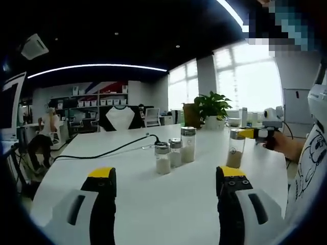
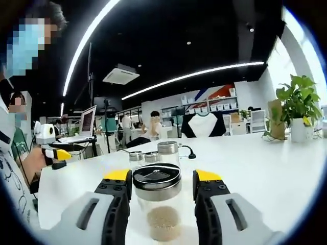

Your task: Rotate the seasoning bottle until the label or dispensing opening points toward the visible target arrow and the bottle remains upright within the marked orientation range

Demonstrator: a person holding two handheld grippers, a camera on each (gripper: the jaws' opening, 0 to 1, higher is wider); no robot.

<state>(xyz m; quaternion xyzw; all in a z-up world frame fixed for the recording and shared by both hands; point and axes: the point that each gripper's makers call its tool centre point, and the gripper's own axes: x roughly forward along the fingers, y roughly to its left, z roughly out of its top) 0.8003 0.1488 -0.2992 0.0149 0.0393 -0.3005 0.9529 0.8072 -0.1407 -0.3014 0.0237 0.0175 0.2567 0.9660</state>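
In the left gripper view, my left gripper (image 1: pixel 166 179) hangs open at lower centre. Right of centre, my right gripper (image 1: pixel 251 133) clasps the clear glass, steel-capped seasoning bottle (image 1: pixel 235 148) on the white table (image 1: pixel 127 204).

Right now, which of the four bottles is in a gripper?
The bottle standing apart from the three clustered bottles: the right gripper closes around its lid.
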